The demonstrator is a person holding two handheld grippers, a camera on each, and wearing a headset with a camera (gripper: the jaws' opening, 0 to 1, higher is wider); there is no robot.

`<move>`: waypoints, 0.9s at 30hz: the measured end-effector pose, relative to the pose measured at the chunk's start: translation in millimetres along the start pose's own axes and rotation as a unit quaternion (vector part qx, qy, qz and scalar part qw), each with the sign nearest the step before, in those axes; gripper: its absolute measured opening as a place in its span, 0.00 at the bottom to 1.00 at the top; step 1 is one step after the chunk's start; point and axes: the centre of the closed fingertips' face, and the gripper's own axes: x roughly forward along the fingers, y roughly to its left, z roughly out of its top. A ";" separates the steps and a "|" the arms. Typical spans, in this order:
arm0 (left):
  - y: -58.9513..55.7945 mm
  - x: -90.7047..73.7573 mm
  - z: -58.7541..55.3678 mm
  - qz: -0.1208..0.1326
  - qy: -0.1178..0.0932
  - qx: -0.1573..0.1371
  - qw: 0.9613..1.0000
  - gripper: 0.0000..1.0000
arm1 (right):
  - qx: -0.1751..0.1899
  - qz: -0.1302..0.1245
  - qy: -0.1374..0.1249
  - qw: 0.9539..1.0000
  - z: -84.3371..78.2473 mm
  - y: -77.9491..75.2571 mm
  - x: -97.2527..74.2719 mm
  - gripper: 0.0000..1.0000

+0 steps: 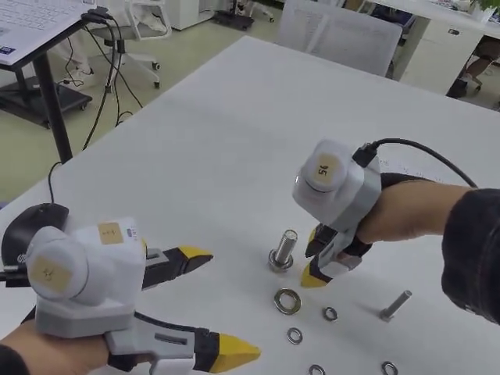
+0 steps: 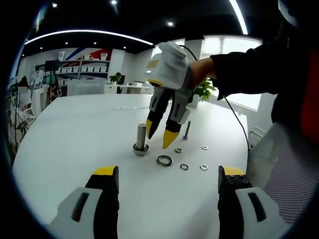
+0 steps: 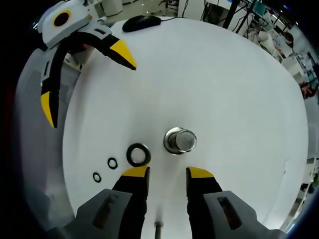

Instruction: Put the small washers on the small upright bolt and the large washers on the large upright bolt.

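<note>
Table (image 1: 234, 125): white and broad. It carries every item below.
Left claw (image 1: 230, 303): at the near left edge of the table, well apart from the hardware. I see its yellow-tipped jaws spread wide with nothing between them.
Right claw (image 1: 312, 258): held in a hand, tips pointing down, just beside the large bolt on its right in the head view. I see the jaws partly open and holding nothing. In the right gripper view the bolt's top sits just ahead of the two tips.
Mouse (image 1: 31, 223): black, at the far left edge of the table, behind the left claw.
Large bolt (image 1: 285, 248): upright on a wider base, near the middle of the table. I see no washer on its shank.
Small bolt (image 1: 396, 305): right of the washers, well apart from the large bolt. It looks slanted in the head view, and I cannot tell whether it stands or lies.
Large washer (image 1: 287, 301): flat on the table, just in front of the large bolt and not touching it.
Small washers (image 1: 330, 314): I count four, flat and scattered between the large washer and the small bolt, each apart from the others.
</note>
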 end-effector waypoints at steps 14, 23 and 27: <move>-0.7 -1.1 5.3 0.001 -0.003 0.006 1.000 0.81 | 0.015 0.012 -0.011 1.000 4.2 18.3 3.0 0.30; -1.2 -0.8 8.5 0.002 -0.006 0.007 1.000 0.81 | 0.017 0.022 -0.016 0.999 7.9 29.3 10.1 0.30; -1.1 -1.2 8.1 0.003 -0.006 0.006 1.000 0.81 | 0.016 0.025 -0.018 0.999 10.2 33.8 13.7 0.30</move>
